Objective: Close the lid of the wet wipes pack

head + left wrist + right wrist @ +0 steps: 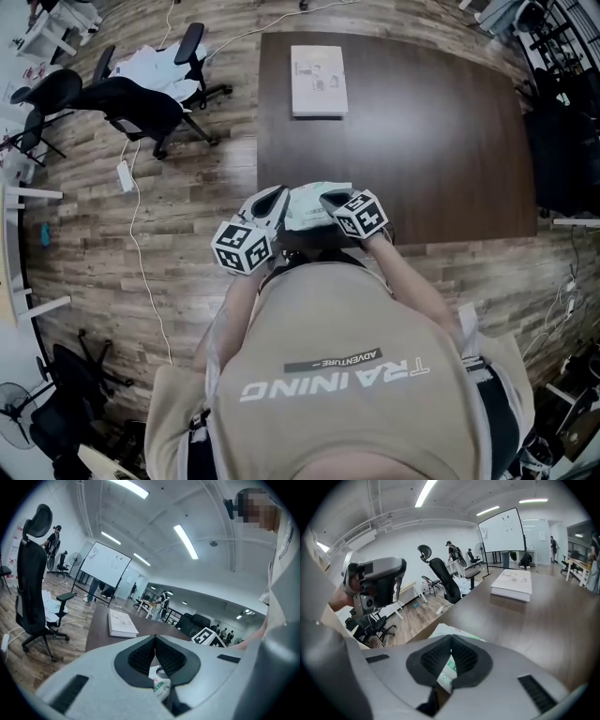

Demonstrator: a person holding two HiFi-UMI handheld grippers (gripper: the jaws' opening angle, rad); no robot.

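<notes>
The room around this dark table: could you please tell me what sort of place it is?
Probably an open-plan office or lab: a wheeled whiteboard, black swivel chairs and ceiling strip lights show it.

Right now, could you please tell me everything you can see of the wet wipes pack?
The wet wipes pack is a soft-looking white flat pack with green and red print, lying by the near edge of the dark table. The left gripper and right gripper hang over its two ends, jaws together; contact is unclear. A rounded rim shows on top; whether it is shut I cannot tell.
</notes>
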